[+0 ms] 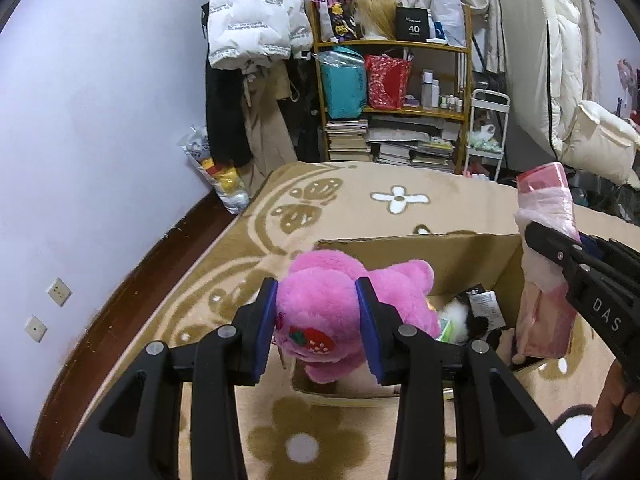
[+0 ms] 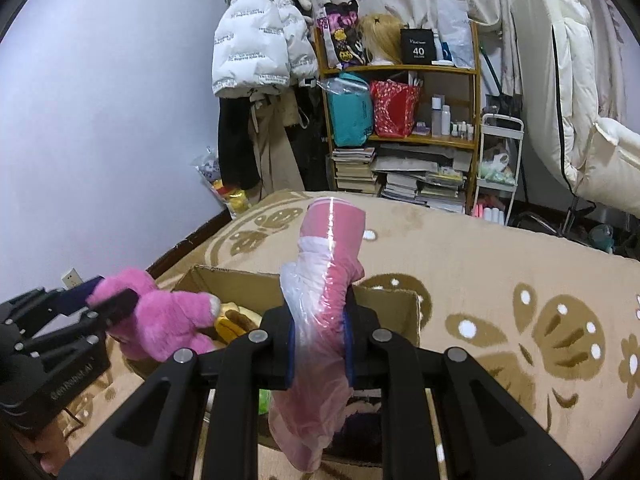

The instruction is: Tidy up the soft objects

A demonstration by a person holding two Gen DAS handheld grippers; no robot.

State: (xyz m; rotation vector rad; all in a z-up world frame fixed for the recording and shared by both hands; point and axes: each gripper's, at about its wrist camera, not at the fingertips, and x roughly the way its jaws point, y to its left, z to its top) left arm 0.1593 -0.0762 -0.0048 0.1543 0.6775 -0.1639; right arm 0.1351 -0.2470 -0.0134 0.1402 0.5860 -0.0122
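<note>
Pink plush bear [image 1: 336,312] held over open cardboard box [image 1: 420,248]; plastic-wrapped pink roll [image 2: 328,292] upright above it.

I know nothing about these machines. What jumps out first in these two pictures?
Brightest is the pink plush toy with a strawberry on it, pinched in the left gripper over an open cardboard box already holding other soft toys. Beside it, the right gripper clamps a pink roll in clear plastic wrap above the same box, which sits on a beige flower-patterned blanket.
</note>
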